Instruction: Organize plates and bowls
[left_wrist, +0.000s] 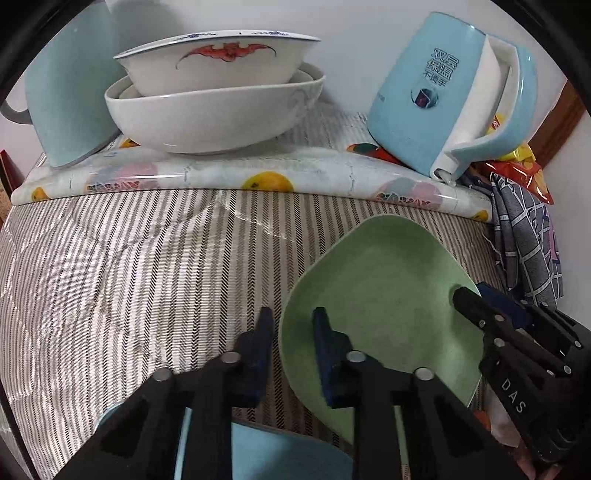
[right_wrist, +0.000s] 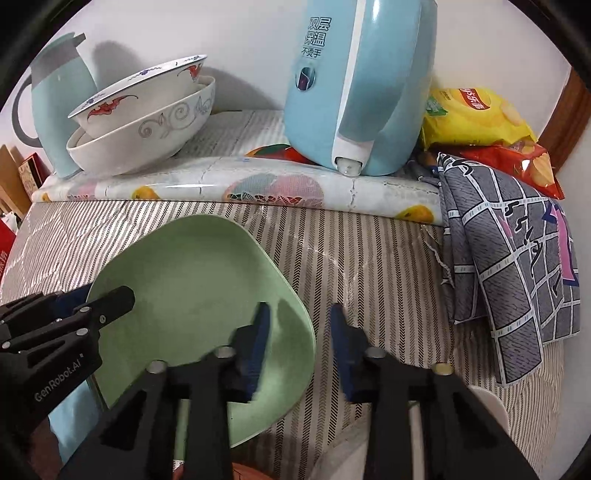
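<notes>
The green plate (left_wrist: 376, 295) lies on the striped cloth (left_wrist: 129, 266), in front of the stacked bowls (left_wrist: 214, 103). Both the left gripper (left_wrist: 291, 332) and the right gripper (right_wrist: 299, 325) straddle its rim, jaws apart, gripping nothing.

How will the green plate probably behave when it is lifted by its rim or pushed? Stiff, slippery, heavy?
The green plate looks thin and rigid, so it should keep its shape and feel fairly light. Its smooth, shallow rim might slip if pinched at one edge only. Pushed over the striped cloth, it would probably slide flat, not roll.
</notes>
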